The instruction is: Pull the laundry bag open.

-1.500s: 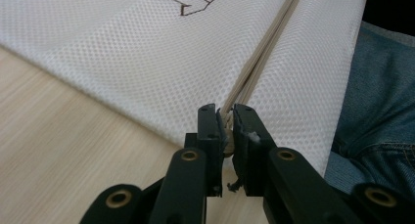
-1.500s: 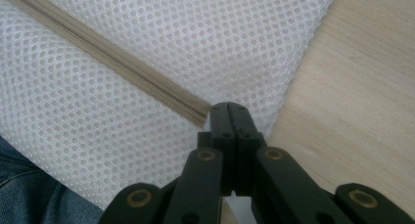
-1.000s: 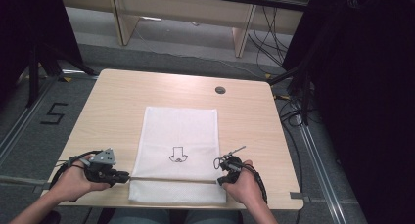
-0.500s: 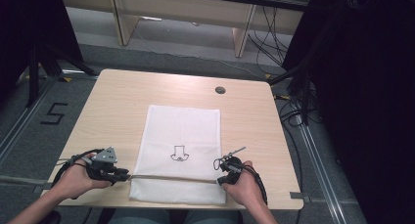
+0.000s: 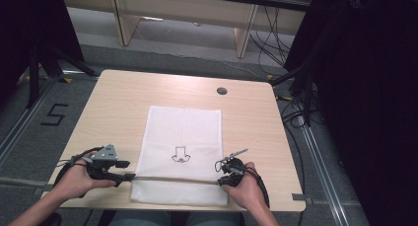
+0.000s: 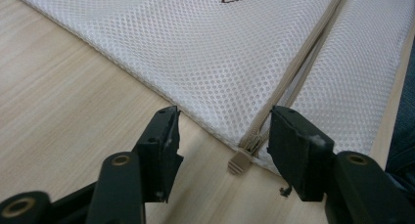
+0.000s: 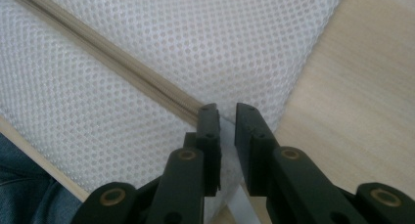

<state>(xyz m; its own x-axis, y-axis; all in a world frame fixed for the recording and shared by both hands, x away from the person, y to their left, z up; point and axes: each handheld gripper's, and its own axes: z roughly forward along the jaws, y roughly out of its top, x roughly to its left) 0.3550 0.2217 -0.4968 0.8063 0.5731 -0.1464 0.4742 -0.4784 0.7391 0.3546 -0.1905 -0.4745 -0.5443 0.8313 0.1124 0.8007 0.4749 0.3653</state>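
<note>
A white mesh bag (image 5: 182,137) lies flat on the wooden table (image 5: 123,102), with a beige zipper (image 5: 172,178) running across it near the front edge. My left gripper (image 5: 126,170) is at the zipper's left end. Its jaws have just been opening and stand wide apart (image 6: 222,121). The beige zipper pull (image 6: 239,161) lies on the table between them, untouched. My right gripper (image 5: 220,174) is at the zipper's right end. Its jaws (image 7: 226,111) have just been opening to a narrow gap, and the bag's edge (image 7: 220,38) lies loose between them.
A small round cable hole (image 5: 222,91) sits at the table's back right. The table's front edge runs just behind both hands. Bare wood lies left of the bag (image 6: 73,111) and right of it (image 7: 352,87). A person's denim knee (image 7: 19,190) is below the edge.
The left gripper's jaws have spread apart at the zipper's left end. Both hands have kept their places, and the bag has not moved.
</note>
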